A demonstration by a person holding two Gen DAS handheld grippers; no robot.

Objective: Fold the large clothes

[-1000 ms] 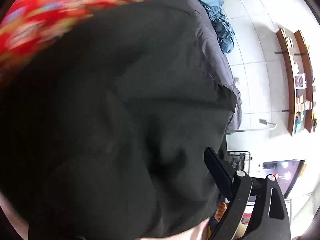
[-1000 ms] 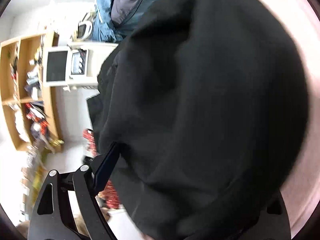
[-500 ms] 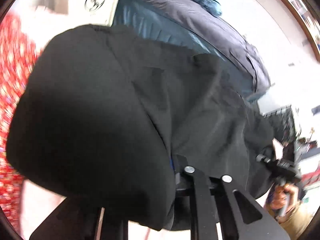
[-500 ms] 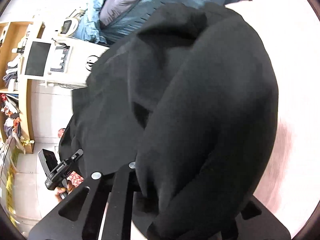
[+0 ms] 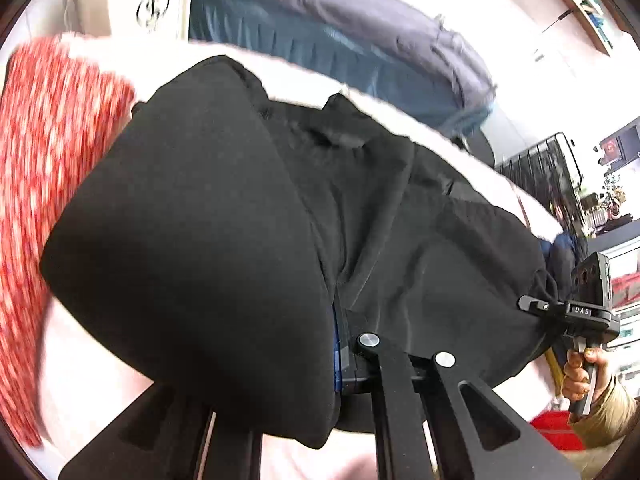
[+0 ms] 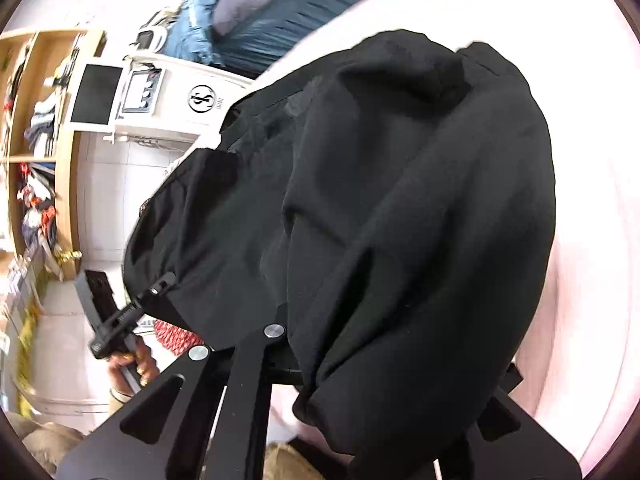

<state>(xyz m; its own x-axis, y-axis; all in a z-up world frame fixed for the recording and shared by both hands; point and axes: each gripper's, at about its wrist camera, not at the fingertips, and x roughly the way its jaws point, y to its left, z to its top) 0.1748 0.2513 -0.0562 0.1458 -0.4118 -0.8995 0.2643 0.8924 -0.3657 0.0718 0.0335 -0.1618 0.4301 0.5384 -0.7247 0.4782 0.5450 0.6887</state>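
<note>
A large black garment point(image 5: 224, 216) fills both views and hangs over a pale pink surface point(image 5: 80, 364). My left gripper point(image 5: 336, 344) is shut on one edge of it; the cloth drapes over and hides its fingers. My right gripper point(image 6: 304, 360) is shut on the other edge of the black garment point(image 6: 400, 200), its fingers buried in the folds. The right gripper also shows at the right of the left wrist view point(image 5: 560, 312), pinching cloth. The left gripper shows at the left of the right wrist view point(image 6: 156, 288).
A red patterned cloth point(image 5: 44, 168) lies at the left. A blue and purple padded jacket point(image 5: 360, 40) lies behind the garment. A white machine point(image 6: 160, 96), wooden shelves point(image 6: 36, 140) and a black wire rack point(image 5: 540, 160) stand around.
The garment was held up close to both cameras. It has come down toward the pink surface and now bunches between the two grippers, which stay shut on it.
</note>
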